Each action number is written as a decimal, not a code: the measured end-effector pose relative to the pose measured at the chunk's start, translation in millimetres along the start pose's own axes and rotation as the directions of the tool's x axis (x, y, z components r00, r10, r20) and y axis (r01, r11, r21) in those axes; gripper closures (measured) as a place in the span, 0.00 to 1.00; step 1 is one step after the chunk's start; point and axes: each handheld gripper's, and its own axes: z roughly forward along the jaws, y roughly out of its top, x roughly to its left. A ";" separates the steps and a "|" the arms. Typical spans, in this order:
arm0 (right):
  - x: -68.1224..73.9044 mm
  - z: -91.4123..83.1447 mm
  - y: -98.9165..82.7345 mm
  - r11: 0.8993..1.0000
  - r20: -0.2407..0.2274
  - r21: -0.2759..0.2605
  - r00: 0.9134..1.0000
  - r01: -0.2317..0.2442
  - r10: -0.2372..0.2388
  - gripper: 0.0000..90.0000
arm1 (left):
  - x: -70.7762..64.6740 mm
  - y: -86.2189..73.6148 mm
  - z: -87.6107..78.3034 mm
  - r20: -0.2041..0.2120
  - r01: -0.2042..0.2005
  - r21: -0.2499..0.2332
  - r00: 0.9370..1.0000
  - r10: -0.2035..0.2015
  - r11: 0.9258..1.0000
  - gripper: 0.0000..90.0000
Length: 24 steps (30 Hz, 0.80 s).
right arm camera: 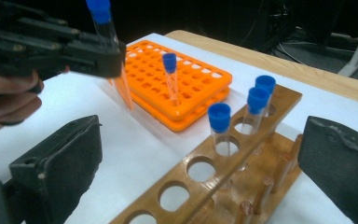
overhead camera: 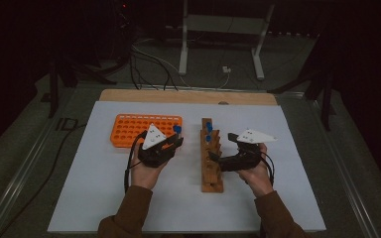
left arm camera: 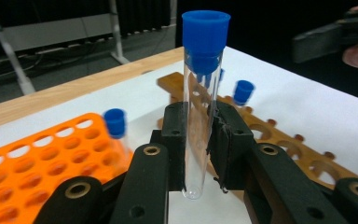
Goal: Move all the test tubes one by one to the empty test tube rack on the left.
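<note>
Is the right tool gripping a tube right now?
No, the right tool stands wide open over the wooden rack, with nothing between its jaws.

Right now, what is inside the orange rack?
One blue-capped tube stands upright in a hole near the corner of the orange rack; the other holes in sight look empty. In the high view the left tongs cover part of the rack's near edge.

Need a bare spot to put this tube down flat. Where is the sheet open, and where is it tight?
Open: white sheet right of the wooden rack; also near-left, below the orange rack. Tight: the strip between both racks, where the left gripper holds the tube.
</note>
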 end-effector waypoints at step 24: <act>-4.4 -14.2 -14.9 1.000 0.029 0.012 1.000 0.009 -0.010 0.00 | 37.9 -12.6 26.2 -0.150 0.030 0.015 0.988 -0.028 0.999 0.85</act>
